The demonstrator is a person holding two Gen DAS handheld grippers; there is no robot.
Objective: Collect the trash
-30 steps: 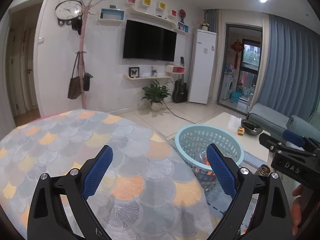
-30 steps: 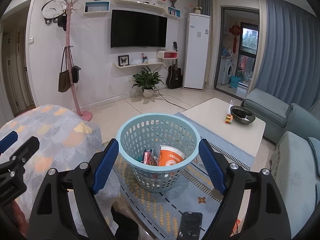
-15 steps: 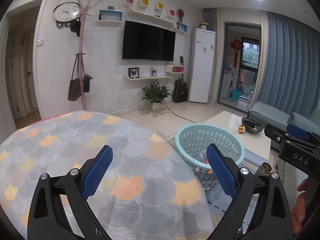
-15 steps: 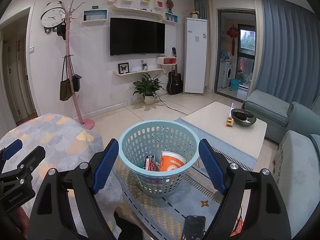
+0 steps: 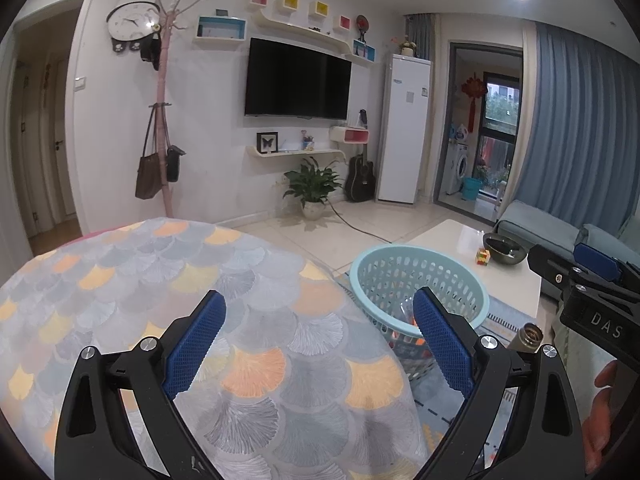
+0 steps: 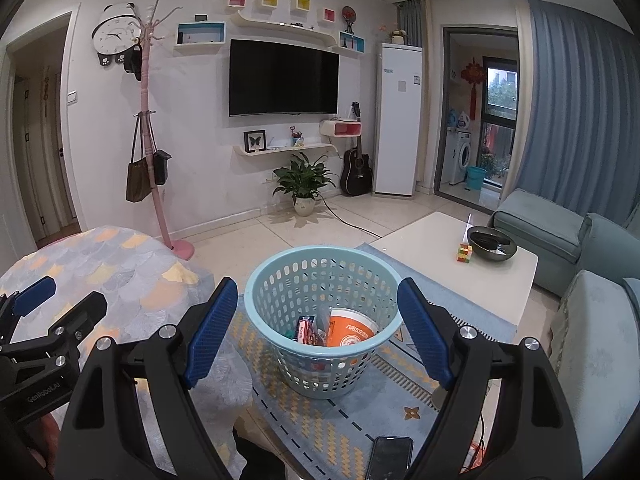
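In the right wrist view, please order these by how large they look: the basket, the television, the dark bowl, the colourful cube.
1. basket, though nearness enlarges it
2. television, nearly alike
3. dark bowl
4. colourful cube

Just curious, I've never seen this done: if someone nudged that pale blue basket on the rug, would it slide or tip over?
The basket is probably light: its wall is thin plastic full of holes. It narrows toward the bottom, so a push near the rim might tip it. The cup and wrappers inside add little weight.
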